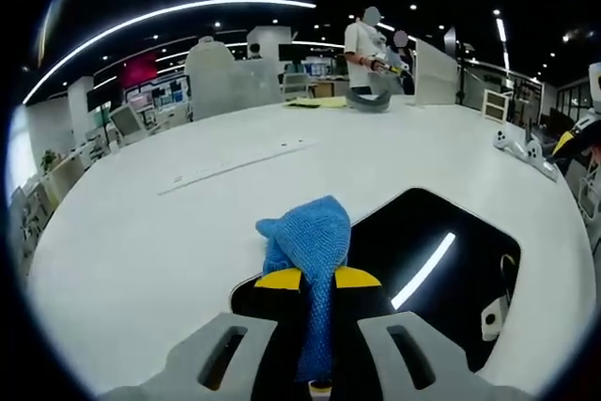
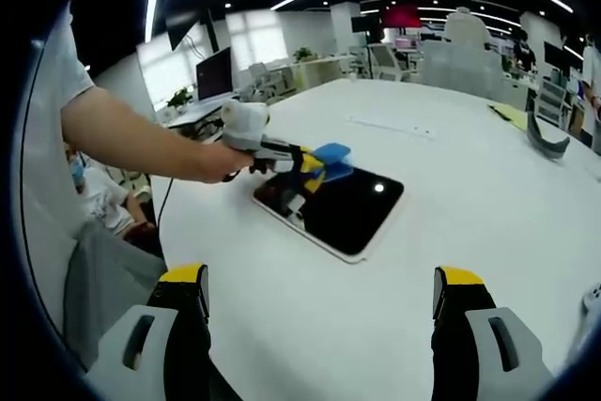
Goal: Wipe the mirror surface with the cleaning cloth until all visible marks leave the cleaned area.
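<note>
white table (image 1: 169, 232), monitor (image 2: 214, 72), standing person (image 1: 362, 49) (far side)

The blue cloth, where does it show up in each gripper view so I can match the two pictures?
Left gripper view: the blue cloth sits bottom centre, pinched in the left claw, over the mirror's near edge.
Right gripper view: the blue cloth is left of centre, at the far corner of the mirror.
Shared landmark: the dark mirror lying flat on the white table.
</note>
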Demonstrator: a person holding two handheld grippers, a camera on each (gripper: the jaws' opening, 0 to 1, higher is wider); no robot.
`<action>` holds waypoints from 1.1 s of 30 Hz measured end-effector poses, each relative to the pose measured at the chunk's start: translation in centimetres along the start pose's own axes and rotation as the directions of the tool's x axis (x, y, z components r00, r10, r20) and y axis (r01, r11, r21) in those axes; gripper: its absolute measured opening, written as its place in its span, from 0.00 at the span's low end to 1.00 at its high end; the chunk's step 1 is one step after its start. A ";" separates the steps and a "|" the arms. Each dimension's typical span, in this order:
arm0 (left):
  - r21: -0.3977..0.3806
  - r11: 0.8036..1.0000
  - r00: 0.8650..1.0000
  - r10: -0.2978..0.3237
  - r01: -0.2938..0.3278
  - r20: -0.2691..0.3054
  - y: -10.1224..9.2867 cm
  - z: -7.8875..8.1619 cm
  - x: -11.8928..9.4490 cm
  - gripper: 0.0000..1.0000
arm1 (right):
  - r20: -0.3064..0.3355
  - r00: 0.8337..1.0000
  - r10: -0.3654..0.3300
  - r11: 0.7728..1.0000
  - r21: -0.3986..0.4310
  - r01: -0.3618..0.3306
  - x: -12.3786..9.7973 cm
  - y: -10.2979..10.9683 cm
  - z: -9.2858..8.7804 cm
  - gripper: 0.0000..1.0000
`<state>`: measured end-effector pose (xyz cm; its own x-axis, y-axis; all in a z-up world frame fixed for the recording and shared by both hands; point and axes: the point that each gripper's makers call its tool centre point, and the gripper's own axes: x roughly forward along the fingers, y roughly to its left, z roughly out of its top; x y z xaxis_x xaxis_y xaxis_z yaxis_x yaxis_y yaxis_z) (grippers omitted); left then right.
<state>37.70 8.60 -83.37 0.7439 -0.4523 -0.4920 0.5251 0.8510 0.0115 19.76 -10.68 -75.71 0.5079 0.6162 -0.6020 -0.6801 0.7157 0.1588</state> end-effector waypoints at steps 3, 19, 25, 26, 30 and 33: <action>-0.007 1.000 1.000 0.016 -0.016 0.000 0.5 -0.1 -0.2 0.07 | -0.001 1.000 -0.002 1.000 -0.004 0.002 -0.2 -0.1 0.0 1.00; -0.050 0.996 0.997 0.072 -0.071 0.000 1.7 -1.1 -2.0 0.07 | -0.002 1.000 -0.007 1.000 -0.013 0.007 -1.1 0.8 -0.3 1.00; -0.049 0.995 0.997 0.083 -0.083 -0.007 1.4 -1.6 -2.9 0.07 | 0.005 1.000 -0.005 1.000 -0.019 0.005 -1.3 1.1 -0.1 1.00; -0.051 0.995 0.996 0.085 -0.085 -0.006 1.4 -1.6 -3.0 0.07 | 0.003 1.000 -0.005 1.000 -0.023 0.005 -1.3 1.2 -0.1 1.00; -0.057 0.994 0.996 0.092 -0.093 -0.007 1.1 -1.9 -3.4 0.07 | 0.005 1.000 0.000 1.000 -0.027 0.000 -1.5 1.6 -0.1 1.00; -0.056 0.994 0.996 0.094 -0.094 -0.008 0.9 -2.1 -3.9 0.07 | 0.004 1.000 0.002 1.000 -0.029 -0.002 -1.6 1.8 -0.2 1.00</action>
<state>34.43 11.62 -83.27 0.7865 -0.3686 -0.4956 0.4291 0.9032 0.0092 17.59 -10.42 -74.61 0.5085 0.6190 -0.5986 -0.6961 0.7047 0.1373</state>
